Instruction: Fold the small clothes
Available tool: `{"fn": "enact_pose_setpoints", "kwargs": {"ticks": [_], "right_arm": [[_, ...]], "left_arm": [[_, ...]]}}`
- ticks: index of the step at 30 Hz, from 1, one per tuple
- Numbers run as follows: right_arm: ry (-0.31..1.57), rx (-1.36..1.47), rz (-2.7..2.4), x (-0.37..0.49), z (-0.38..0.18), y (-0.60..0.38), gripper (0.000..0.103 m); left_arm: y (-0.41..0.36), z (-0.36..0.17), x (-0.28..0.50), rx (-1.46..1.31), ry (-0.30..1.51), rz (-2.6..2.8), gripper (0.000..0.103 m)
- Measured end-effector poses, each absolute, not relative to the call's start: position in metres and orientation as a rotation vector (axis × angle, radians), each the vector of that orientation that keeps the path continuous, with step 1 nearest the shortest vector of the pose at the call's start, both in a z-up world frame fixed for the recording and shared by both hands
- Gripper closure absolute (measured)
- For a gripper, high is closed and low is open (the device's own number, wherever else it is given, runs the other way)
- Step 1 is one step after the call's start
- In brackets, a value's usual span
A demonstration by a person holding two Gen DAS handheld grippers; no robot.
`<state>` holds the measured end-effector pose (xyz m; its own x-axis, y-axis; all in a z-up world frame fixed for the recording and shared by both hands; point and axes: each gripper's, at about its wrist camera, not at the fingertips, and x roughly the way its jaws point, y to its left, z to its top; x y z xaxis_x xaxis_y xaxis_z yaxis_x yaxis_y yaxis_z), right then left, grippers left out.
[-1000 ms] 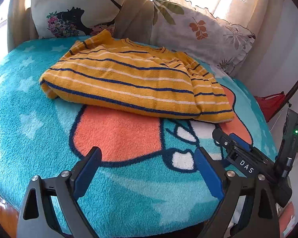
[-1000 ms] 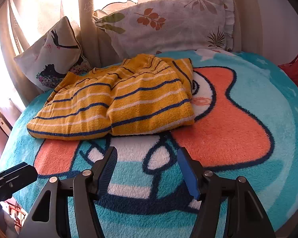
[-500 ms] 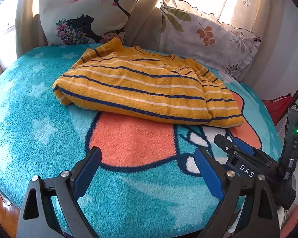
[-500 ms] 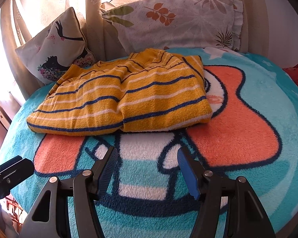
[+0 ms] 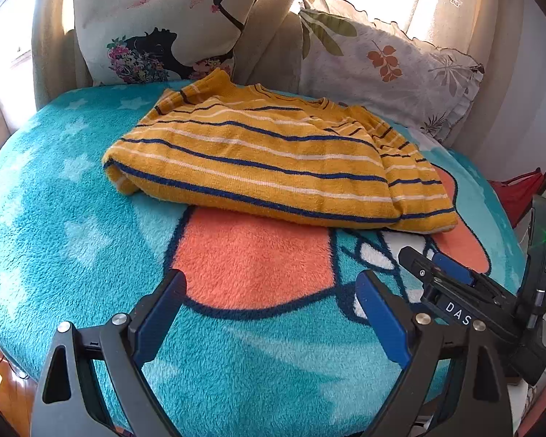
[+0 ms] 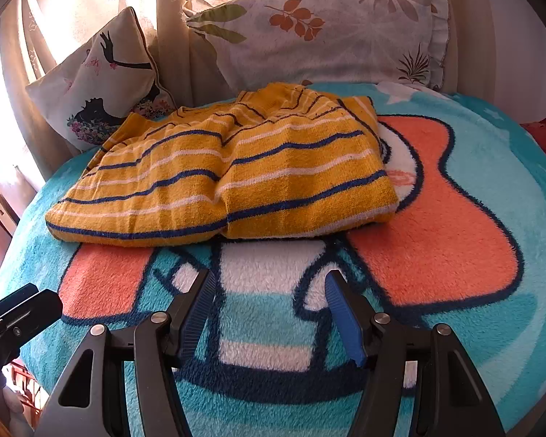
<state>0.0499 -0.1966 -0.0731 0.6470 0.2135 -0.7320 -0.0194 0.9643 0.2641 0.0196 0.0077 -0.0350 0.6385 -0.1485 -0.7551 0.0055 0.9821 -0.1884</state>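
Note:
A small yellow sweater with navy and white stripes [image 5: 269,167] lies folded on a turquoise fleece blanket [image 5: 54,218] with an orange cartoon print. It also shows in the right wrist view [image 6: 229,178]. My left gripper [image 5: 269,291] is open and empty, above the blanket in front of the sweater. My right gripper [image 6: 269,291] is open and empty, above the blanket a short way in front of the sweater's near edge. The right gripper shows at the right of the left wrist view [image 5: 455,291]; the left gripper shows at the left edge of the right wrist view [image 6: 14,313].
A pillow with a black silhouette print [image 5: 163,25] and a leaf-print pillow [image 5: 386,73] lean against the curtains behind the sweater. A red object [image 5: 517,193] lies off the blanket's right side. The blanket's rounded front edge drops off below the grippers.
Both grippers have drawn back and tilted, so the sweater sits farther up in both views. The sweater has not moved. Both grippers stay open.

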Motion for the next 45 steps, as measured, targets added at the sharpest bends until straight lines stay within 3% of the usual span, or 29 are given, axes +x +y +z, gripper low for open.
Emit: {"fn": "enact_pose_setpoints", "kwargs": {"ticks": [21,28,31,37,45], "right_arm": [[0.818,0.304,0.136,0.055,-0.065,-0.221,0.033],[0.787,0.388,0.238,0.105,-0.051,-0.241,0.033],[0.858,0.348,0.265,0.131,-0.063,-0.233,0.033],[0.908,0.192,0.227,0.139,-0.070,-0.235,0.049],[0.845,0.197,0.197,0.132,-0.044,-0.243,0.047]], "left_arm": [[0.001,-0.047,0.027,-0.130,0.912,-0.051,0.009],[-0.003,-0.048,0.029,-0.115,0.917,-0.035,0.009],[-0.004,-0.046,0.028,-0.100,0.911,-0.027,0.009],[0.000,-0.049,0.034,-0.104,0.918,-0.009,0.009],[-0.004,-0.052,0.039,-0.095,0.928,-0.024,0.009]]}}
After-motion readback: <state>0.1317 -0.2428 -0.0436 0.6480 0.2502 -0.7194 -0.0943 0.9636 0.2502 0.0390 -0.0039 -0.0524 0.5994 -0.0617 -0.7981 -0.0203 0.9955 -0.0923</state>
